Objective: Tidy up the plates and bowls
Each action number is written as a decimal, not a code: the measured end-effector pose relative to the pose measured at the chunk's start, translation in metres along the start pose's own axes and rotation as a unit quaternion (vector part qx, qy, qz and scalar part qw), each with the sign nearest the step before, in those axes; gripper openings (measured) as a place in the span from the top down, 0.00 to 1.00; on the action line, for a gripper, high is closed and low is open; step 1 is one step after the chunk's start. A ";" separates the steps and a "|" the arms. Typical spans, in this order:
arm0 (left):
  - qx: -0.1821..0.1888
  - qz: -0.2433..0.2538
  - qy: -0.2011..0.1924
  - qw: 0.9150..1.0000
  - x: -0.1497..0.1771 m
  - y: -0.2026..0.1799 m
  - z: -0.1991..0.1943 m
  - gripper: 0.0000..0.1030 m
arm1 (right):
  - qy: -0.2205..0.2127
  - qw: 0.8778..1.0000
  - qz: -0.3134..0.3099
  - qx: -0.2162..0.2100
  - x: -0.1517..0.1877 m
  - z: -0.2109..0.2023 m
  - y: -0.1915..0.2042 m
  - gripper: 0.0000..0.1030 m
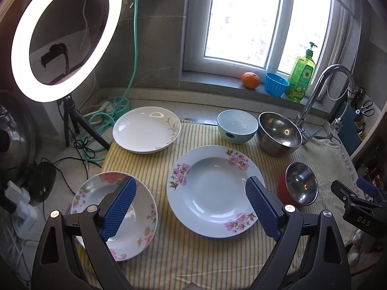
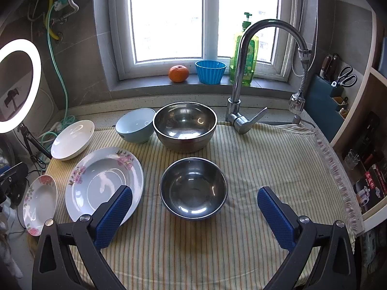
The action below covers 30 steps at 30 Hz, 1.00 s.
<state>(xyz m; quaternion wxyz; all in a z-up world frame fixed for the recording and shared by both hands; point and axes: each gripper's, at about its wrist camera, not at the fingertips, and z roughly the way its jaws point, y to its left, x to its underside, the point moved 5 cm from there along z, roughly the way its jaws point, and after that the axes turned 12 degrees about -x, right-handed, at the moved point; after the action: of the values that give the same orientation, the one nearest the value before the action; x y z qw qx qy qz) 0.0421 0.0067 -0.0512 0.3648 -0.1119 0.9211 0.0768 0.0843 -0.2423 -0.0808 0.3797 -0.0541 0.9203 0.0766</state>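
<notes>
Left tool (image 1: 191,205) wide above pink-flowered plate (image 1: 212,191), right tool (image 2: 194,215) wide, seemingly above steel bowl (image 2: 193,188)

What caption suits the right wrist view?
Open blue-padded tongs hover over a small steel bowl on a striped cloth beside flowered plates.

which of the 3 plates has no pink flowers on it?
The white plate at the far left of the striped cloth: only a faint leaf motif on its rim. The large blue plate and the small floral plate both carry pink blossoms.
</notes>
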 end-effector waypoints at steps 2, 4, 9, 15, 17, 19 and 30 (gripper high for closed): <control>-0.002 -0.002 0.003 1.000 0.001 0.003 0.003 0.11 | 0.004 1.000 -0.002 -0.002 0.001 0.004 0.001 0.01; -0.004 -0.003 0.007 1.000 0.002 0.005 0.006 0.11 | 0.010 1.000 -0.007 -0.007 0.003 0.007 0.002 0.01; -0.011 -0.010 0.020 1.000 0.007 0.014 0.015 0.11 | 0.007 1.000 -0.012 -0.006 0.007 0.012 0.004 0.01; -0.018 -0.017 0.037 0.999 0.012 0.025 0.026 0.11 | -0.006 1.000 -0.013 -0.025 0.005 0.015 0.009 0.01; -0.019 -0.021 0.044 0.999 0.013 0.028 0.030 0.11 | -0.006 0.999 -0.014 -0.034 0.004 0.016 0.011 0.01; -0.021 -0.024 0.048 0.998 0.014 0.032 0.034 0.11 | -0.003 0.999 -0.011 -0.040 0.003 0.017 0.013 0.01; 0.003 -0.044 0.078 0.996 0.020 0.041 0.054 0.12 | 0.004 0.998 -0.024 -0.063 -0.016 0.032 0.023 0.01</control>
<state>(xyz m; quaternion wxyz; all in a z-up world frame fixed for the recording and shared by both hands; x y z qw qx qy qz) 0.0527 0.0548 -0.1011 0.2955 -0.1569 0.9411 0.0486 0.1139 -0.2133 -0.0892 0.3735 -0.1003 0.9137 0.1251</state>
